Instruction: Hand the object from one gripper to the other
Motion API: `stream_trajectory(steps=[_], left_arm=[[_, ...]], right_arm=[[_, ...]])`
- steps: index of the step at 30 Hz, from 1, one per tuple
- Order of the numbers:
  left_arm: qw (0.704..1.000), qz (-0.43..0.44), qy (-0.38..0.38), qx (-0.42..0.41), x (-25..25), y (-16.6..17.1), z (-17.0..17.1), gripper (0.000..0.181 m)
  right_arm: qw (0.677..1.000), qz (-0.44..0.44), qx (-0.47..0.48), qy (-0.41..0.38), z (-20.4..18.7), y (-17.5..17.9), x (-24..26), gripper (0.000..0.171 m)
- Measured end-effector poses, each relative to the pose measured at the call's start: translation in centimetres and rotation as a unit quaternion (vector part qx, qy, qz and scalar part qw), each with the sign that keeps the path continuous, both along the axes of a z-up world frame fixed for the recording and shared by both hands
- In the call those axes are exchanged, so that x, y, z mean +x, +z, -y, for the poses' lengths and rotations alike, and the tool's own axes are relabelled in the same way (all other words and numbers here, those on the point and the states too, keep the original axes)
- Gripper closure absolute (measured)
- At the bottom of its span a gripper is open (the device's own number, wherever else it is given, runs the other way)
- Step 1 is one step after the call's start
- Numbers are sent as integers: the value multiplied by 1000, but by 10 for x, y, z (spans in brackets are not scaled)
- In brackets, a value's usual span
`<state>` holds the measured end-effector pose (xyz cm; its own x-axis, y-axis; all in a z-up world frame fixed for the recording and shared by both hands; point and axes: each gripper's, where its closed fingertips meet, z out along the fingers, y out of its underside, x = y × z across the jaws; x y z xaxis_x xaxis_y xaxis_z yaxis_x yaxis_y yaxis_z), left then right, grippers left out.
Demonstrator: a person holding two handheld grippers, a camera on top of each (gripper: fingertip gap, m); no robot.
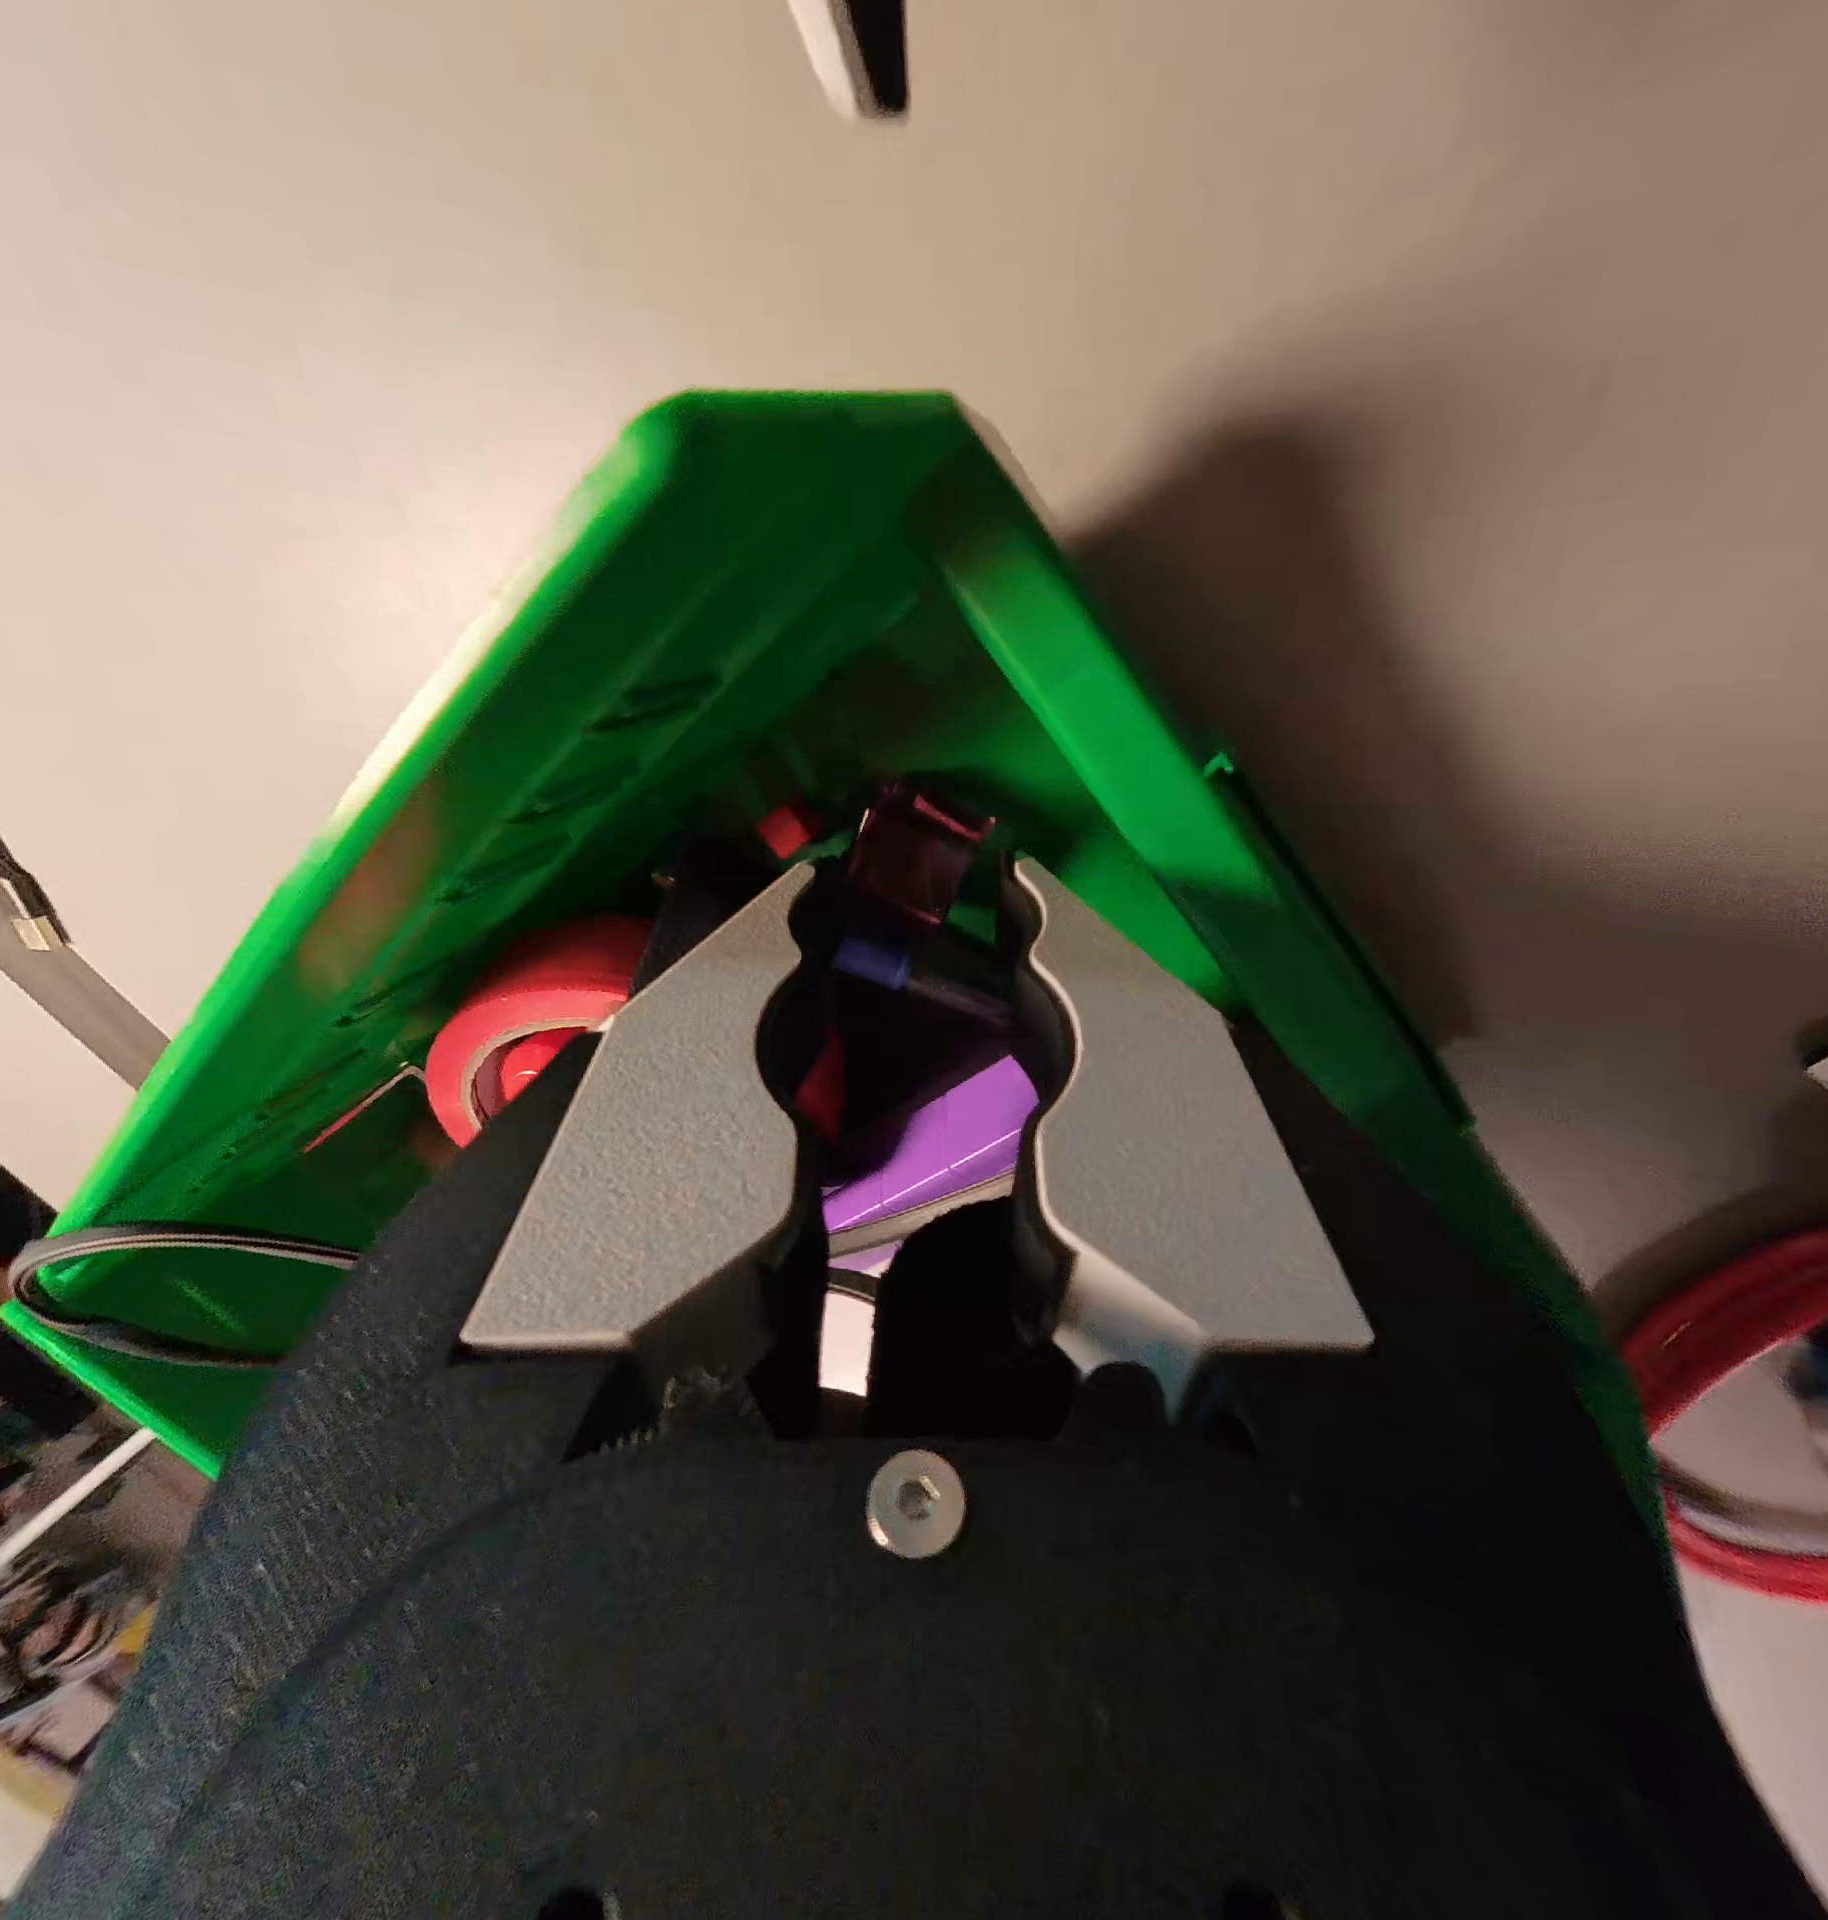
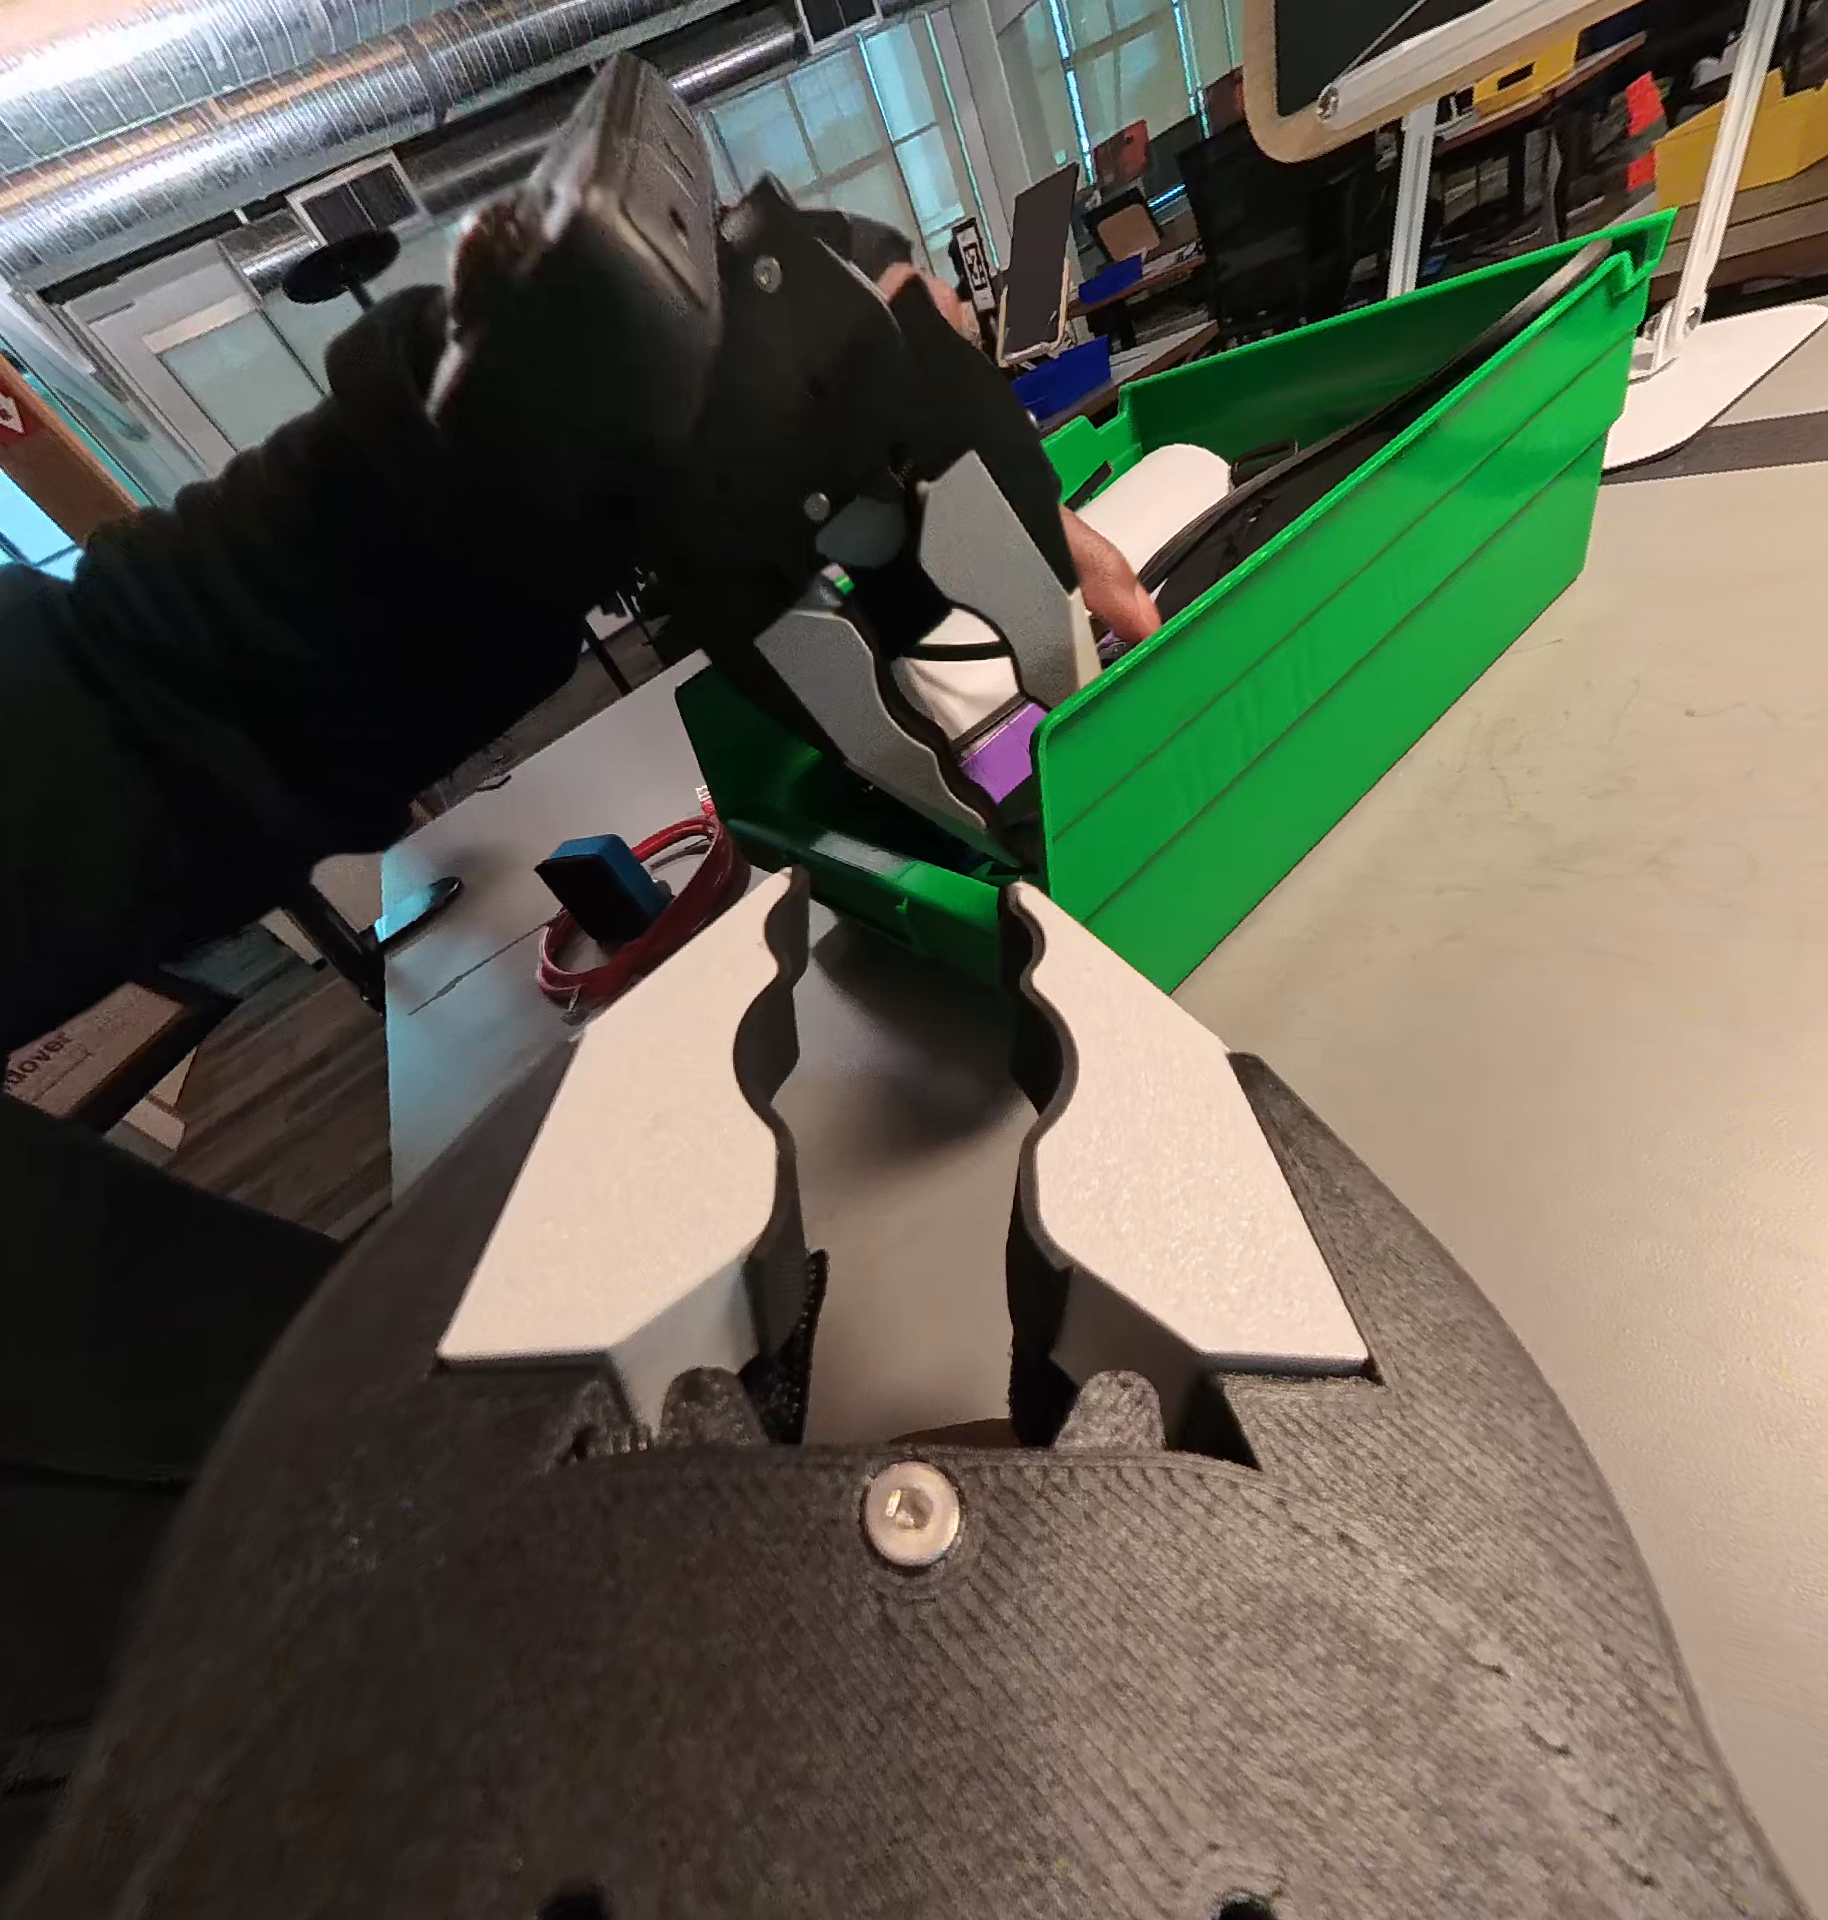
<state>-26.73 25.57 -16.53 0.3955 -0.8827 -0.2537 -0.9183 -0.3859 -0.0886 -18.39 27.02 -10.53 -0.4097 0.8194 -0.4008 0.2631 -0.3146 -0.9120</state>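
Note:
A green plastic bin (image 2: pixel 1305 665) stands on the grey table. My left gripper (image 1: pixel 910 873) reaches down into the bin (image 1: pixel 785 582), jaws apart. Between its fingertips lies a dark maroon see-through piece (image 1: pixel 915 852), with a small blue piece and a purple object (image 1: pixel 941 1143) just below. I cannot tell whether the fingers touch any of them. A red tape roll (image 1: pixel 515 1029) lies to the left. The right wrist view shows the left gripper (image 2: pixel 1024 753) entering the bin, held by a dark-sleeved arm. My right gripper (image 2: pixel 905 894) is open and empty above the table, near the bin's corner.
A red cable coil (image 2: pixel 640 935) and a blue block (image 2: pixel 603 883) lie on the table left of the bin. A white roll (image 2: pixel 1149 488) lies in the bin's far part. A white stand base (image 2: pixel 1720 364) stands behind. The table edge runs at the left. The gap from one gripper's tips to the other's is roughly 11 cm.

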Motion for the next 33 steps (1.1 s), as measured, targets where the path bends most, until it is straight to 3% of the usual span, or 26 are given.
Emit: stream_trajectory(steps=[4, 15, 19, 24, 28, 33], left_arm=[[998, -47, -25, -19, -10, -8, -2, 145], [996, -46, -49, -52, -10, -29, -2, 147], [999, 26, -26, 10, 1, -12, -12, 150], [985, 104, 70, 119, 2, 31, -15, 151], [923, 223, 190, 250, 14, 83, -12, 152], [757, 463, 322, 330, 47, 126, 13, 152]], right_arm=[[1000, -3, -9, -2, -2, 1, 1, 134], [1000, -6, -10, 3, 0, 2, 3, 134], [1000, -6, -9, 2, 0, 2, 2, 134], [1000, -15, 1, -2, 0, 4, 2, 134], [999, -34, 19, -5, 4, 10, -1, 133], [994, -101, 29, -5, 14, 36, -1, 127]])
